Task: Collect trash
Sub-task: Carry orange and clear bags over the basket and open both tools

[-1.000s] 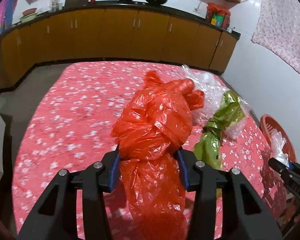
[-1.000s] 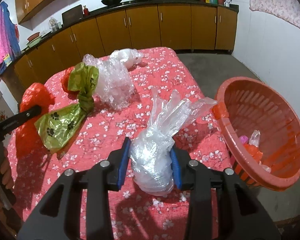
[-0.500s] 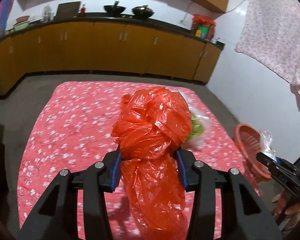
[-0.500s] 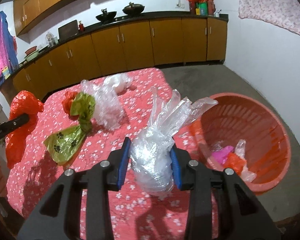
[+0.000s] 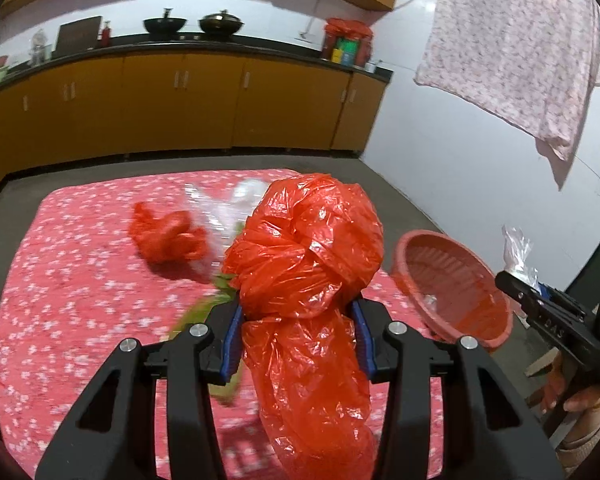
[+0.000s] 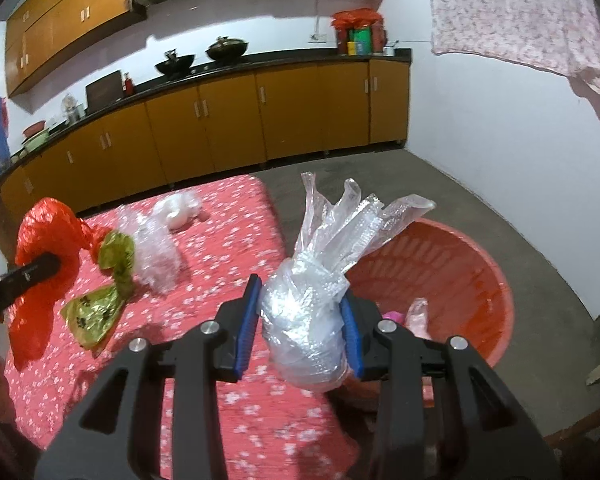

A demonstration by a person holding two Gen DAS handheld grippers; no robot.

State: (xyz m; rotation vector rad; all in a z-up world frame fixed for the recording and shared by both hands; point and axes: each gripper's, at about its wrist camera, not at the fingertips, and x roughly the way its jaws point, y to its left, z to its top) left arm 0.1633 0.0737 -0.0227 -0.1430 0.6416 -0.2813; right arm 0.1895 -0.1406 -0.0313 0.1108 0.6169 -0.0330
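Observation:
My left gripper (image 5: 298,336) is shut on a knotted red plastic bag (image 5: 304,264) and holds it above the table; the bag also shows in the right wrist view (image 6: 46,248). My right gripper (image 6: 302,326) is shut on a crumpled clear plastic bag (image 6: 312,312) at the table's right edge, beside the orange basket (image 6: 488,280), seen too in the left wrist view (image 5: 460,272). The basket holds some pink and clear trash (image 6: 412,314).
On the red flowered tablecloth (image 6: 228,240) lie a green paw-print bag (image 6: 100,304), a clear bag (image 6: 156,248), a white bag (image 6: 180,212) and a small red bag (image 5: 166,236). Yellow cabinets (image 5: 180,108) line the back wall. A cloth (image 5: 512,48) hangs at right.
Both grippers have risen and swung right toward the basket with their bags still held. The basket now lies closer under the right gripper.

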